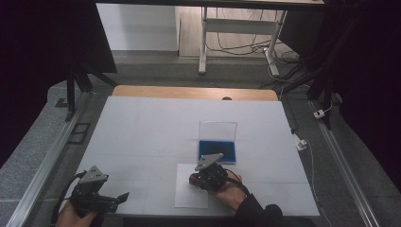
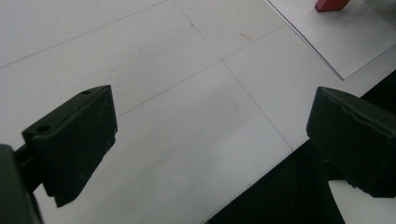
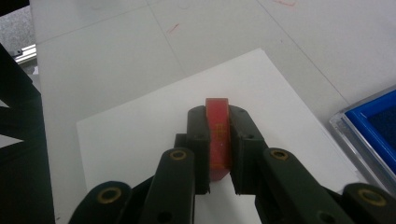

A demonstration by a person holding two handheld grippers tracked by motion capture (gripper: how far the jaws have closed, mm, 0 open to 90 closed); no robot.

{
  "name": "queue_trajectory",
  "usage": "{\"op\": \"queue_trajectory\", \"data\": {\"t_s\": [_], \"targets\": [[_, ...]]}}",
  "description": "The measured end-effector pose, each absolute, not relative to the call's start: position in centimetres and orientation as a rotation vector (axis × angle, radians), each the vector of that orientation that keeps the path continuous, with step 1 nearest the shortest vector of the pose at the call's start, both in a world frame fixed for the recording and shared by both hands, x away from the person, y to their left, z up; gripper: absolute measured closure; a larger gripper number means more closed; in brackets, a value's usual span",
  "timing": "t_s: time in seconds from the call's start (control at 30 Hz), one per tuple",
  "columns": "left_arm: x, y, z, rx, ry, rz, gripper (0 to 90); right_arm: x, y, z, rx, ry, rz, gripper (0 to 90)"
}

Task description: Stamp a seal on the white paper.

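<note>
Your right gripper (image 3: 218, 140) is clamped on one red block (image 3: 218, 135), over the one white sheet (image 1: 189, 194) at the table's (image 1: 142, 123) near edge, beside one blue box (image 1: 217, 150). Your left gripper (image 2: 210, 140) stands wide, empty.

Counted on the white table (image 1: 142, 132): 1 thin flat red block (image 3: 218, 135), 1 white paper sheet (image 1: 185, 198), 1 clear plastic case w/ blue insert (image 1: 217, 150), 2 black two-jaw grippers, left (image 1: 122, 196) & right (image 3: 218, 116).

No legible text, labels or numbers, faint marks on red block (image 3: 217, 137) too blurred to read
</note>
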State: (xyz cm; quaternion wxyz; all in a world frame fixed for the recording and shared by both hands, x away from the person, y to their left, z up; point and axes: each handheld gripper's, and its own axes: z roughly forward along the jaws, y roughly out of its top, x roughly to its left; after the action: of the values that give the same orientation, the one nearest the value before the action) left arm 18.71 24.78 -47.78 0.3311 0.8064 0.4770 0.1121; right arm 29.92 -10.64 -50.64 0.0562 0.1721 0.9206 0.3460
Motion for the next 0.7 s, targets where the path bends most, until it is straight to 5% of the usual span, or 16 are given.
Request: {"op": "queue_trajectory", "data": {"t_s": [0.7], "targets": [[18.8,24.7,-47.8,2.112,1.25,0.289,2.8,29.4,-10.4,-50.8,0.515,2.763,1.033,80.5]]}}
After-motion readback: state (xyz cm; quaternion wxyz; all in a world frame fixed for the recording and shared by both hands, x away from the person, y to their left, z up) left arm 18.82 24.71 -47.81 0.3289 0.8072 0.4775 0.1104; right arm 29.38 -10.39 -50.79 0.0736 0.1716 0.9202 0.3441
